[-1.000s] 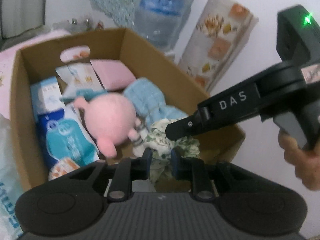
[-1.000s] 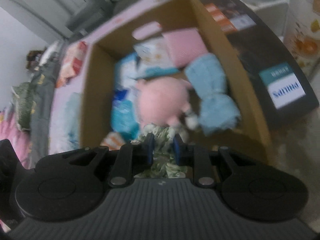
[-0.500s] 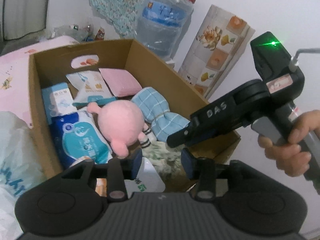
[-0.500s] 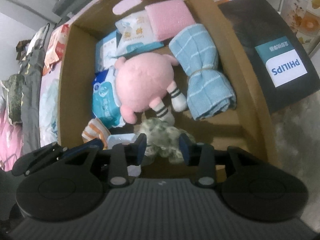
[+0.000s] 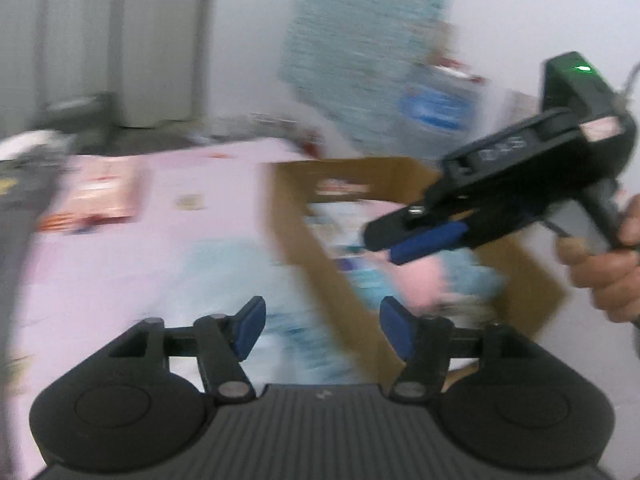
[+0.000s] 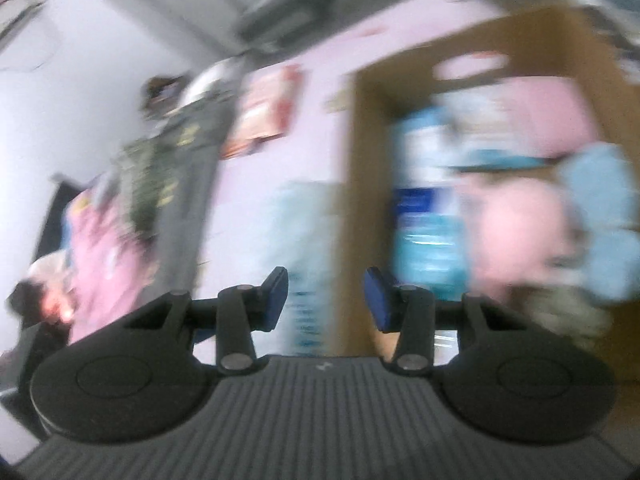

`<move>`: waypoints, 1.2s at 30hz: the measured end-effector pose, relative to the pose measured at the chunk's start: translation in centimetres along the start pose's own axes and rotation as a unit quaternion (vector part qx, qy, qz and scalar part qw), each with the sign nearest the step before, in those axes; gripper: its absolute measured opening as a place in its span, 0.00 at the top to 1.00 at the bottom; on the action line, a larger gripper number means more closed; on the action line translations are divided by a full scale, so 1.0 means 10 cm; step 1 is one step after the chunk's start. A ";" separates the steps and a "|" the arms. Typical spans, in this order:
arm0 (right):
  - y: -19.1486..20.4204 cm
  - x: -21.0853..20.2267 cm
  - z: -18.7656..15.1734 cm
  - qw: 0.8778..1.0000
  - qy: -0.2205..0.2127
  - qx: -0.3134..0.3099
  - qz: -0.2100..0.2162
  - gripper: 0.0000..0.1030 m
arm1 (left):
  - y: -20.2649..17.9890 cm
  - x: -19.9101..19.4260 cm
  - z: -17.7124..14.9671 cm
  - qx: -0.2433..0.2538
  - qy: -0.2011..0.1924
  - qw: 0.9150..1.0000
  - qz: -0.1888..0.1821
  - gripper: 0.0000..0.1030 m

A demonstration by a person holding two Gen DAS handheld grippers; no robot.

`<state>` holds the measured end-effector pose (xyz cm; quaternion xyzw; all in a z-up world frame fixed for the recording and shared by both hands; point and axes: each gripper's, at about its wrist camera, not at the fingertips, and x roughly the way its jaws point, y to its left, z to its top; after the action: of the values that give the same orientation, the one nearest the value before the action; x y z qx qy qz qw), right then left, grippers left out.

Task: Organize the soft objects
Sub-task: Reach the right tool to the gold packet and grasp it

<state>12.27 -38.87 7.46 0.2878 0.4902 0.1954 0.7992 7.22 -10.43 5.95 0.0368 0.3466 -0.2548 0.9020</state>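
Observation:
Both views are blurred by motion. The cardboard box (image 5: 296, 224) stands to the right in the left wrist view and holds a pink plush (image 6: 520, 224), a blue towel (image 6: 604, 208), blue-white packs (image 6: 428, 216) and a floral cloth (image 6: 568, 312). My left gripper (image 5: 322, 330) is open and empty, over the box's left wall. My right gripper (image 6: 326, 298) is open and empty, also over that wall; it shows in the left wrist view (image 5: 404, 246) above the box.
A pale blue plastic pack (image 5: 224, 276) lies on the pink bed sheet (image 5: 120, 248) left of the box. A red-orange packet (image 5: 96, 200) and dark clothing (image 6: 172, 160) lie further left. A water bottle (image 5: 436, 112) stands behind the box.
Both grippers let go of the floral cloth, which now lies in the box. Both opened wide and swung left toward the bed.

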 end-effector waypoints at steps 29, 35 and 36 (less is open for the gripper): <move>1.60 3.12 -0.39 0.957 0.254 -0.121 -0.067 0.54 | 1.48 0.37 -1.17 -0.132 0.084 0.972 0.177 0.35; 1.66 3.40 -0.45 0.951 0.275 -0.127 -0.069 0.49 | 1.55 0.41 -1.22 -0.133 0.082 0.971 0.181 0.44; 1.67 3.42 -0.45 0.951 0.274 -0.126 -0.065 0.47 | 1.56 0.41 -1.22 -0.133 0.079 0.971 0.185 0.45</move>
<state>22.93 -4.64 -6.18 0.0873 0.6797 0.2745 0.6746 9.96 4.29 -7.60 -0.0001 0.4347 -0.0319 0.9000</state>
